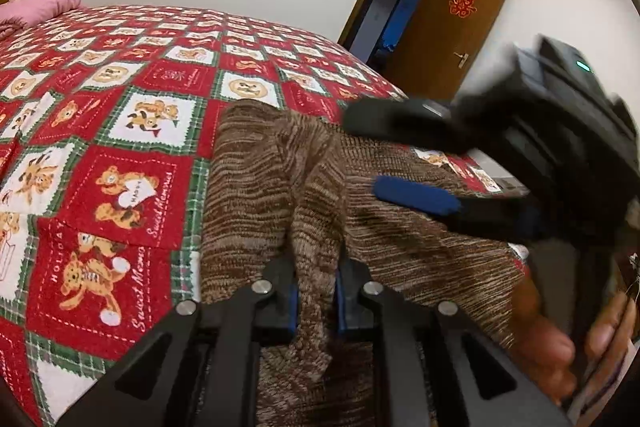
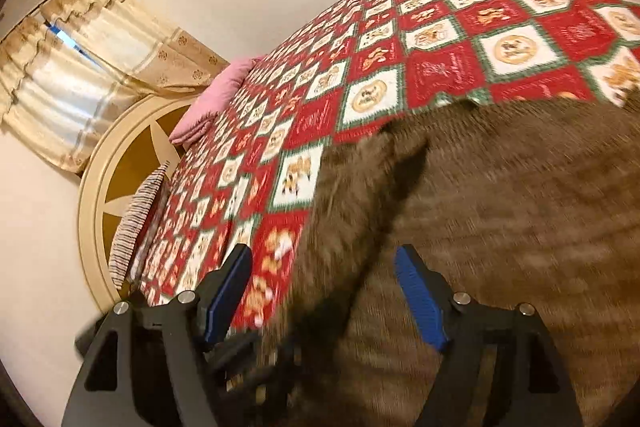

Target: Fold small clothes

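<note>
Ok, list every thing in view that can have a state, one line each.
left gripper: shut on a raised fold of the brown knit garment.
right gripper: open, over the garment.
brown knit garment: rumpled on the bed, not yet folded flat.
door: open.
curtains: mostly drawn, with a gap.

The right gripper (image 1: pixel 404 163) is smeared by blur in the left wrist view, its body cut off by the frame's edge. In the right wrist view the brown knit garment (image 2: pixel 500 227) is blurred and runs past the lower edge.
</note>
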A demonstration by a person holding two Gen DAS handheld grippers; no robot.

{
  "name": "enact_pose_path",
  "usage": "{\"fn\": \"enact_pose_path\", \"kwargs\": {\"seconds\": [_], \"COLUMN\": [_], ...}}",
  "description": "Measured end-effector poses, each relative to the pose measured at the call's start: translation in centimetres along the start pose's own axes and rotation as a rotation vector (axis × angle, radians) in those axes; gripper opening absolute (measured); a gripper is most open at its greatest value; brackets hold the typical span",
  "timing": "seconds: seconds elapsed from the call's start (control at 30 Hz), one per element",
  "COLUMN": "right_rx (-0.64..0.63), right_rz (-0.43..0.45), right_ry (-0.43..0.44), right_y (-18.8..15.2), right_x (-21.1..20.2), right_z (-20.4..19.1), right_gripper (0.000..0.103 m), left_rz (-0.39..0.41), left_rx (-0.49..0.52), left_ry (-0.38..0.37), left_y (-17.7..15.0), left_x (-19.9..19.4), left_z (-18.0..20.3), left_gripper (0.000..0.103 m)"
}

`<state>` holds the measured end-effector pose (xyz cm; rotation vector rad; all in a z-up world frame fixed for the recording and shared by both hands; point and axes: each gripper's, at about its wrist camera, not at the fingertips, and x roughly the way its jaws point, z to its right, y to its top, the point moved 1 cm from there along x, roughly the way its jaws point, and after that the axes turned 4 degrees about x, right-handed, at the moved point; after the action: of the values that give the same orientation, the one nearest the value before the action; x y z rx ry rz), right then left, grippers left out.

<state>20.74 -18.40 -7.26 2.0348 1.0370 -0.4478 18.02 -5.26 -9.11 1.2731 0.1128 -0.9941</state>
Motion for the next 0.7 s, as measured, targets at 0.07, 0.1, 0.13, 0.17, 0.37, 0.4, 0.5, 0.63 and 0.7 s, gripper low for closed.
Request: {"fn": "enact_pose_path", "kwargs": {"seconds": [0.07, 0.1, 0.13, 0.17, 0.37, 0.4, 0.5, 0.63, 0.7], "right_rx": [-0.006, -0.026, -0.038, -0.067, -0.212, -0.236, -0.272, -0.317, -0.323], "right_rz": [-0.015, -0.040, -0.060, -0.084, -0.020, -0.008, 0.016, 0.032, 0.038], "right_ry": [0.014, -0.024, -0.052, -0.085, -0.175, -0.177, -0.159, -0.171, -0.182], "right_y": [0.7, 0.8, 0.8, 0.8, 0.0, 0.0, 0.3, 1.3, 1.9], "right_x": [1.7, 2.9, 3.7, 4.9, 4.5, 3.9, 1.5, -2.6, -4.4], "right_z": [-0.3, -0.6, -0.6, -0.8, -1.9, -2.2, -2.6, -1.7, -0.9], "right_gripper": [0.075, 0.074, 0.058, 0.029, 0.015, 0.014, 0.013, 0.013, 0.013], "left_rz": [0.000, 0.001, 0.001, 0.001, 0.003, 0.004, 0.018, 0.022, 0.018], "left_rx": [-0.004, -0.005, -0.006, -0.008, -0.060, -0.079, -0.044, 0.073, 0.088], "left_ry": [-0.005, -0.006, -0.007, -0.007, 0.003, -0.001, -0.018, -0.041, -0.090], "left_y": [0.0, 0.0, 0.0, 0.0, 0.1, 0.3, 0.8, 1.7, 1.9], "left_x": [0.0, 0.0, 0.0, -0.1, -0.3, -0.4, -1.2, -1.4, -1.0], "left_z": [-0.1, -0.1, -0.1, -0.2, -0.4, -0.2, 1.9, 7.0, 9.0], "left_gripper": [0.017, 0.017, 0.017, 0.017, 0.017, 0.015, 0.013, 0.013, 0.011]}}
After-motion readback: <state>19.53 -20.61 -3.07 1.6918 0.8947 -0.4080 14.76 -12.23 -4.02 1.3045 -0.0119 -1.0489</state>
